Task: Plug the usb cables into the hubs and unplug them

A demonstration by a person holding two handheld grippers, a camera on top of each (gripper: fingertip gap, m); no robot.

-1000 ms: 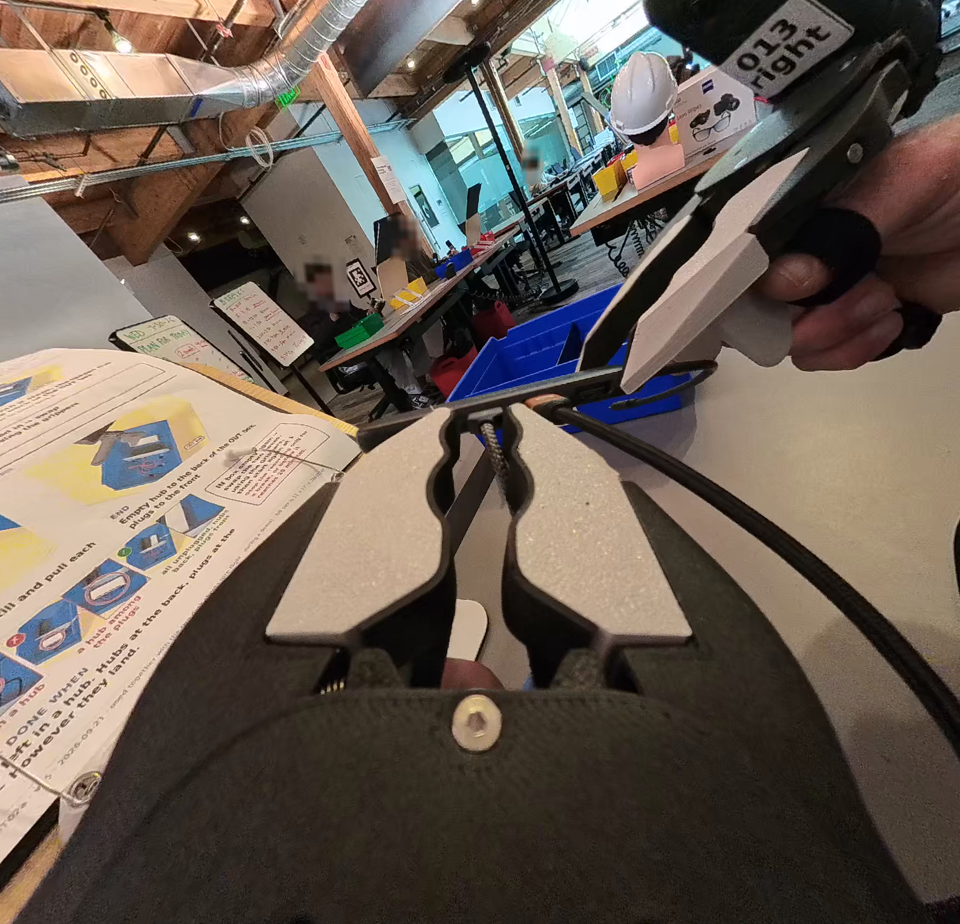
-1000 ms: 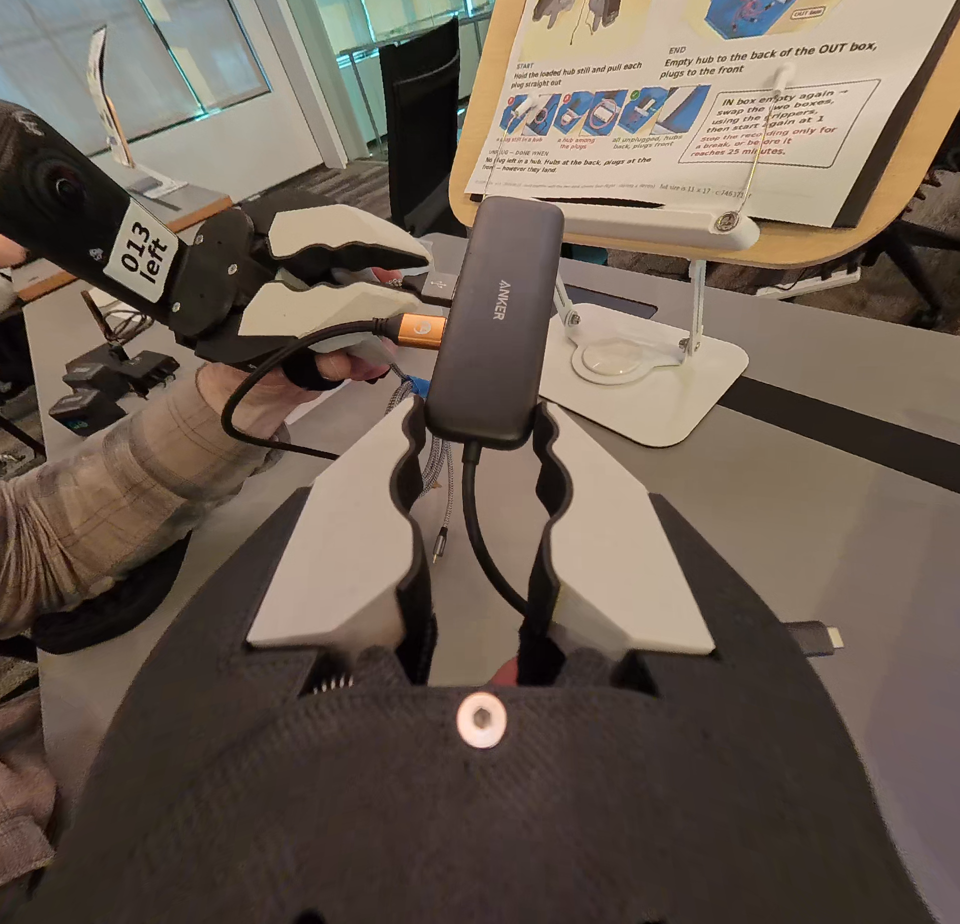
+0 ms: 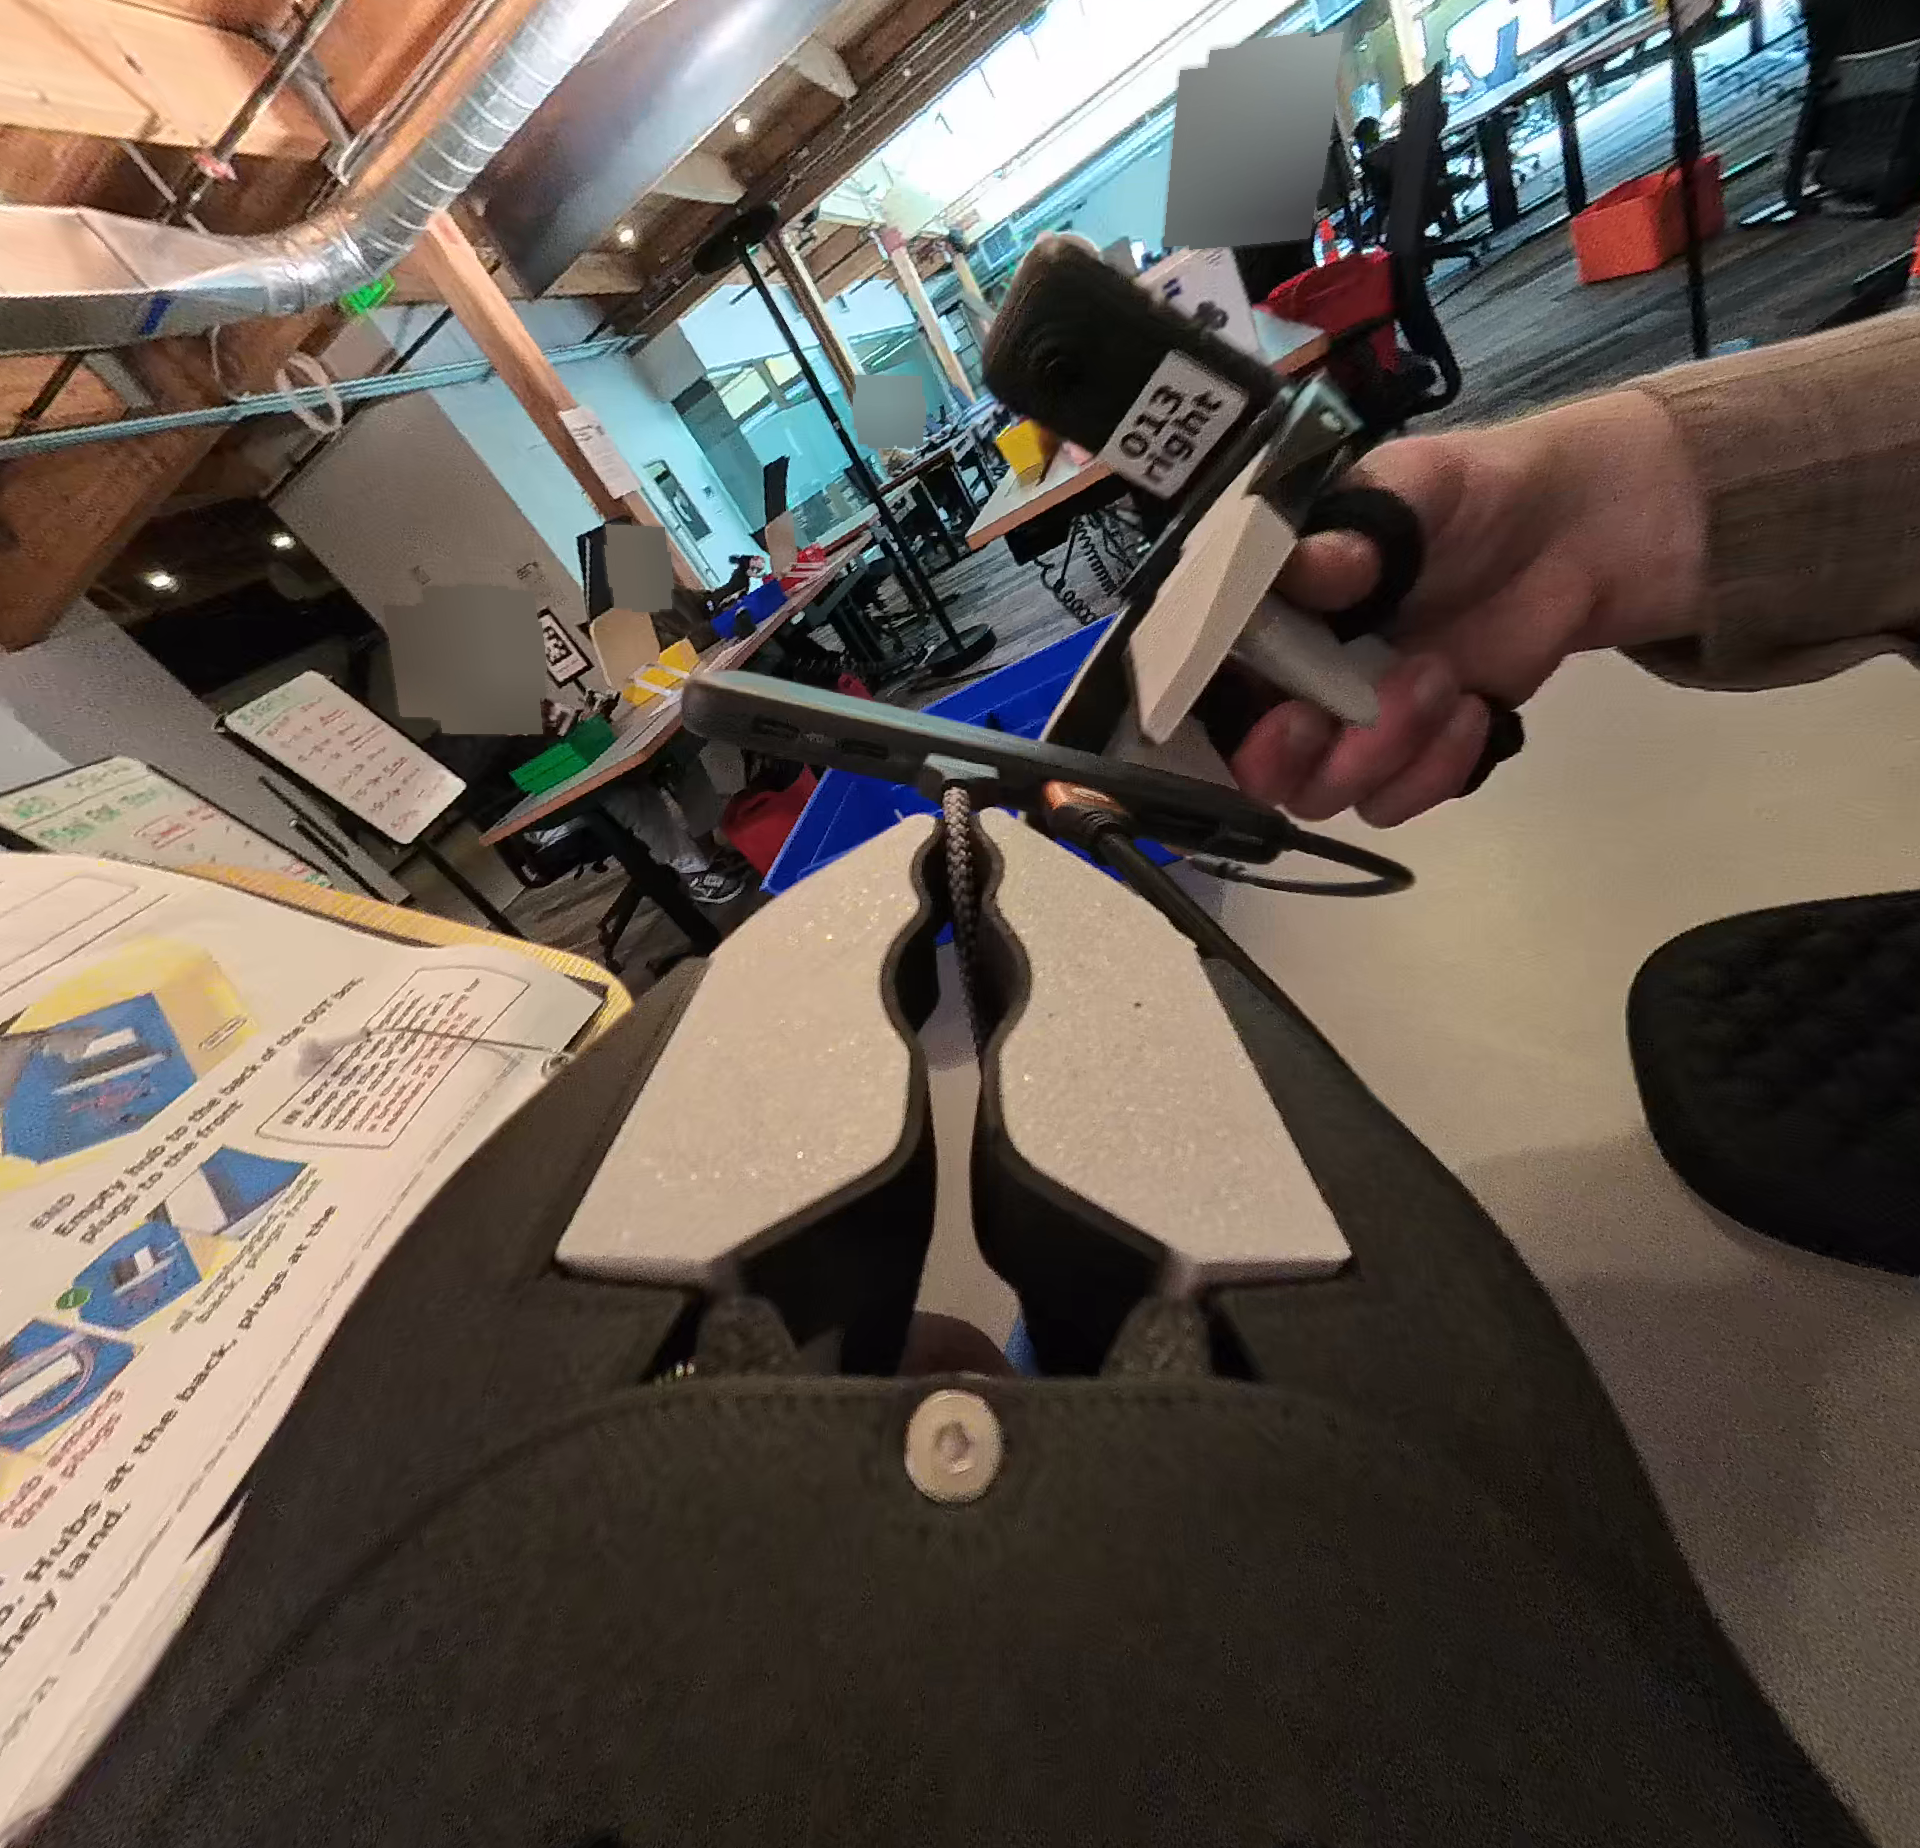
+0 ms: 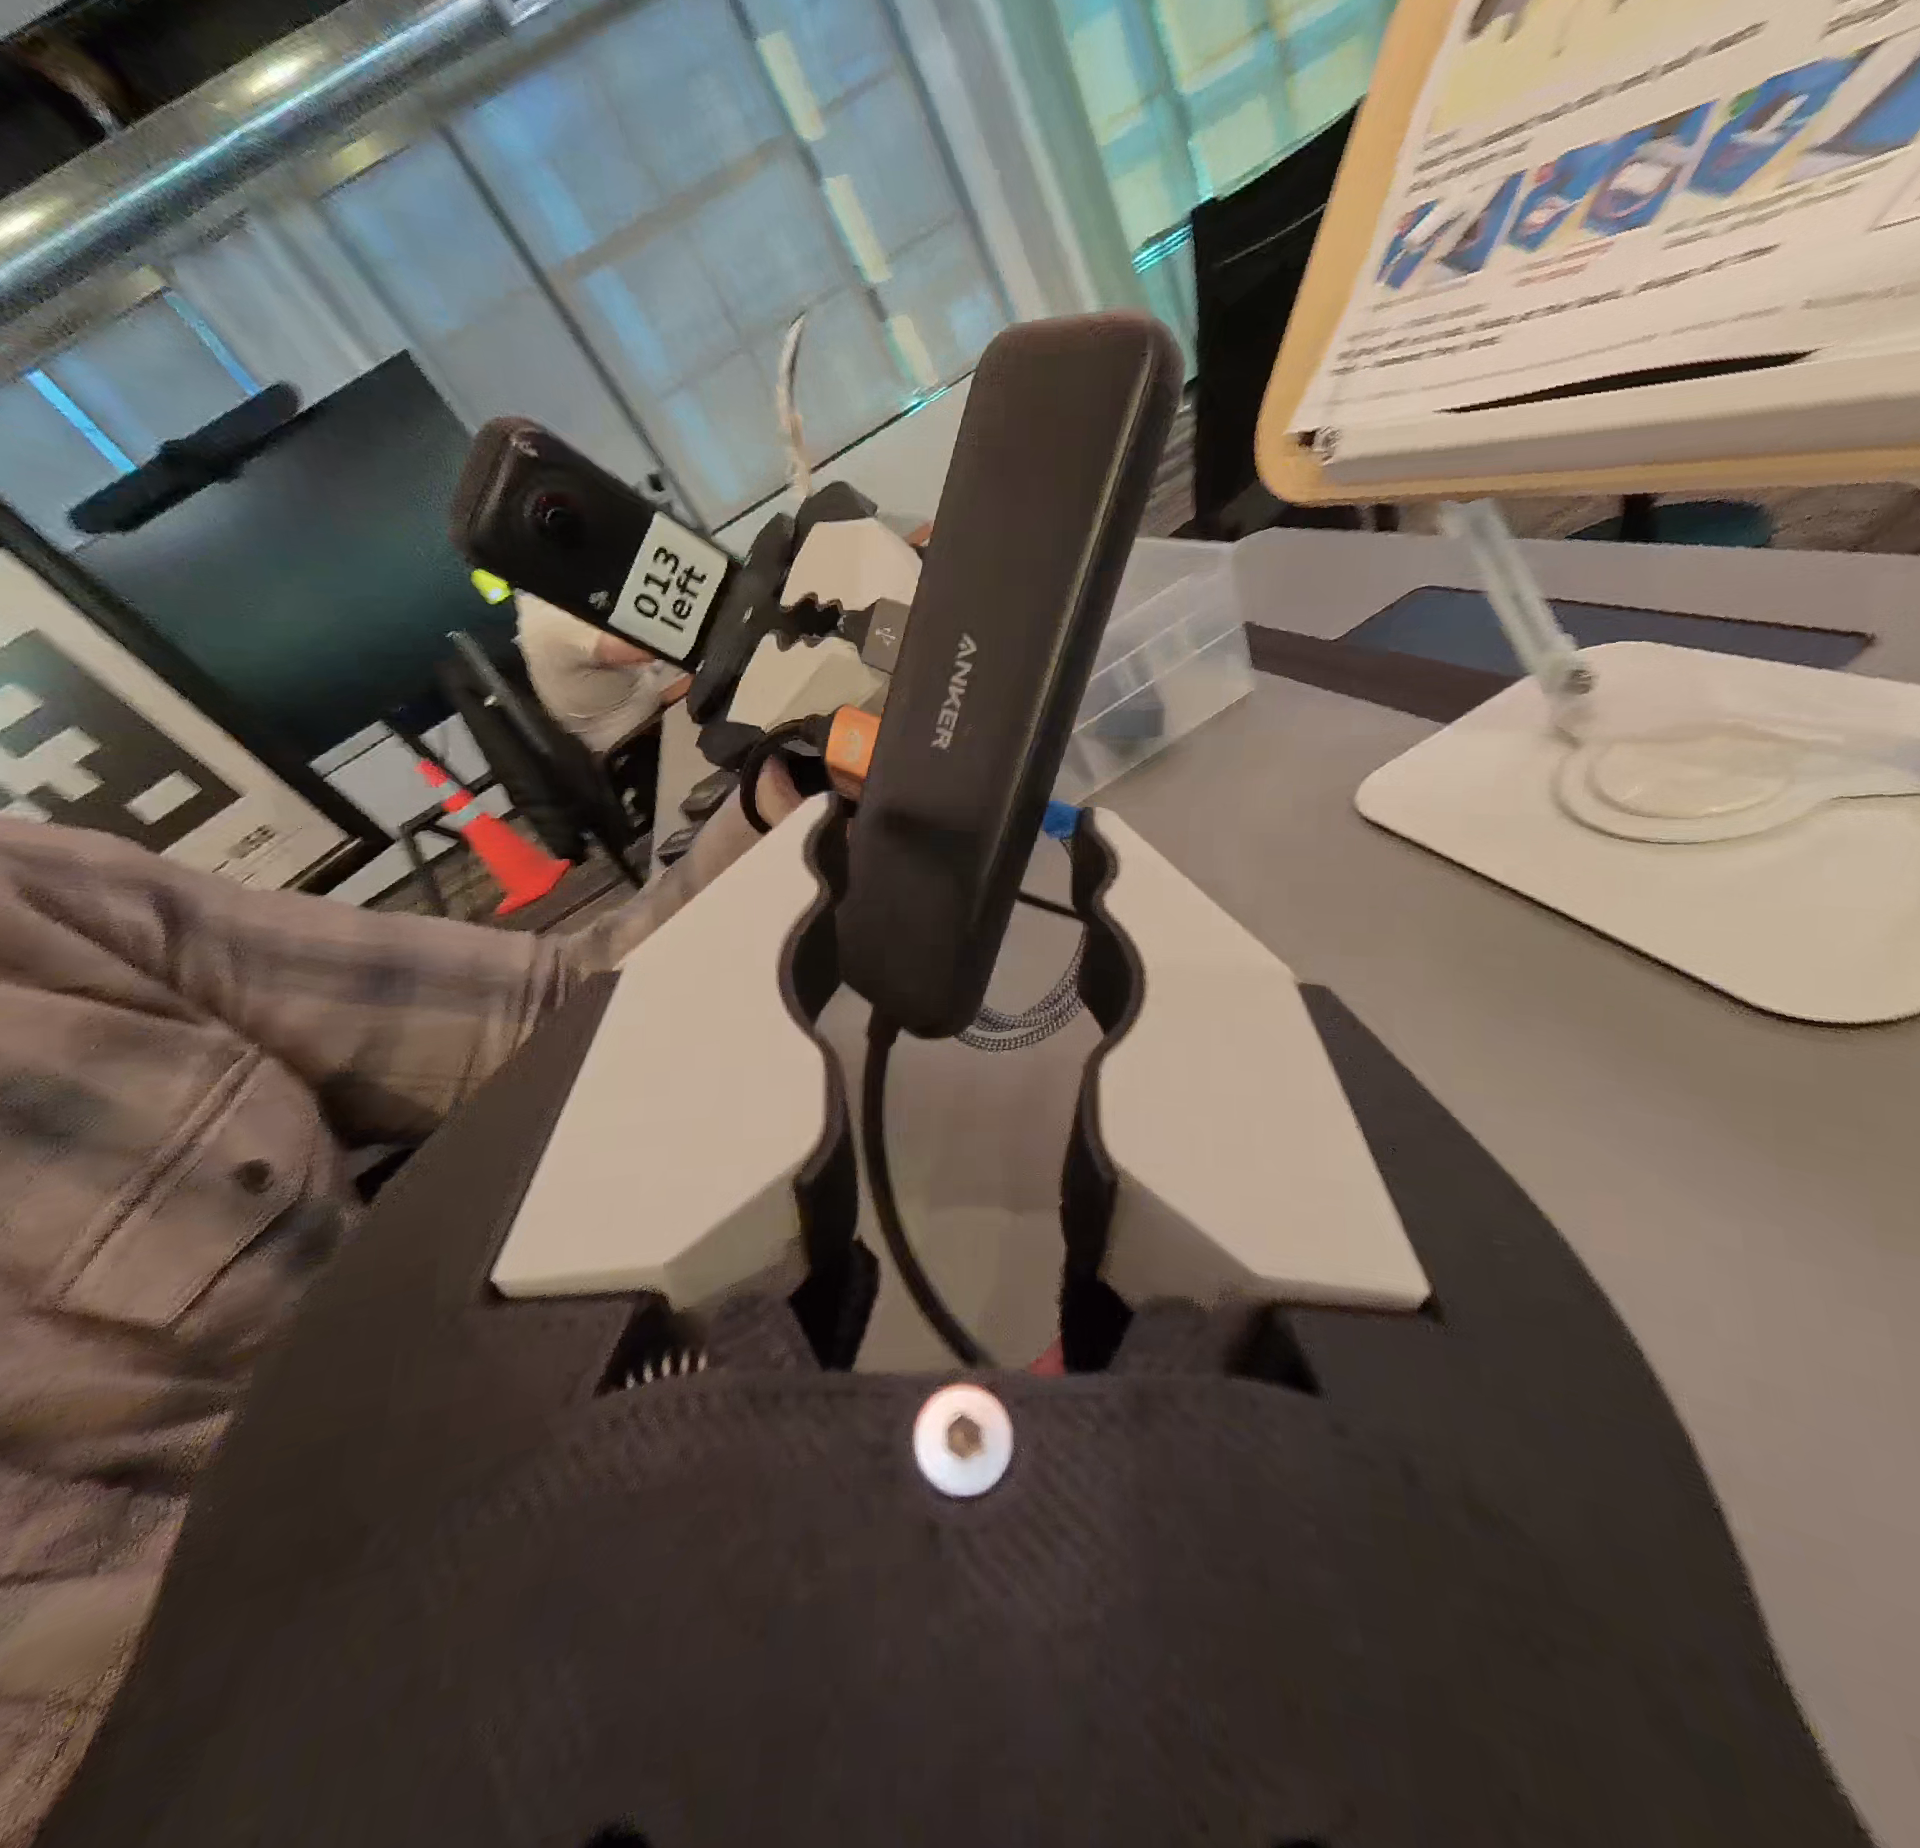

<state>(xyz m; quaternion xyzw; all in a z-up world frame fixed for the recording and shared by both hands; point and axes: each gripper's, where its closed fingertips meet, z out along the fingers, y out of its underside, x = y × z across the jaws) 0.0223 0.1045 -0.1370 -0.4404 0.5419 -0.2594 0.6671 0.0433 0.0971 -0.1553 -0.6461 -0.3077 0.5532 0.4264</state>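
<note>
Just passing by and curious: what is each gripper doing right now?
Left gripper: shut on the braided cable, at its plug in the hub.
Right gripper: shut on the hub.

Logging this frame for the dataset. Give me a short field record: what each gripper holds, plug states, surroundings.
left gripper: shut on braided cable just behind its grey plug
right gripper: shut on dark USB hub, held off the table
grey plug: at hub's side, seating depth unclear
orange plug: seated in hub, next port along
hub's own cable: runs back between right fingers
nearby: instruction sheet on stand, blue bin, grey table
</note>
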